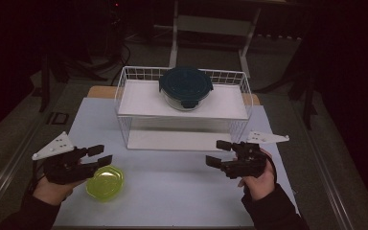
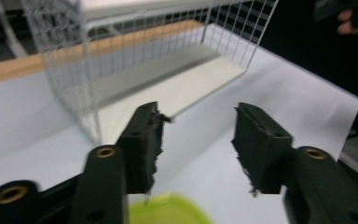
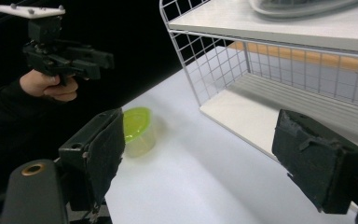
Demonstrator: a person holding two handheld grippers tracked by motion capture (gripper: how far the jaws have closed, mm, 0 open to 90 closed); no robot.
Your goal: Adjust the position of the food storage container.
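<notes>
The left gripper (image 1: 100, 155) hovers over the pale surface (image 1: 182, 191) at its near left corner. Its fingers (image 2: 144, 140) stand moderately apart with nothing between them. Directly beside and below it sits a small translucent lime-green plastic container (image 1: 105, 182), upright on the surface, just clear of the lower finger; in the left gripper view its rim shows at the bottom edge, beneath the gap.

The right gripper (image 1: 219, 153) is held at the near right of the surface, pointing leftward. Its fingers (image 3: 317, 158) stand wide apart and empty. It is well apart from the green container and near the front right corner of the rack.

A white wire rack with two white shelf boards (image 1: 129, 86) stands at the middle of the surface, beyond both grippers. On its upper board rests a round glass food container with a dark blue clip-on lid (image 1: 186, 86), closed, set towards the back.
</notes>
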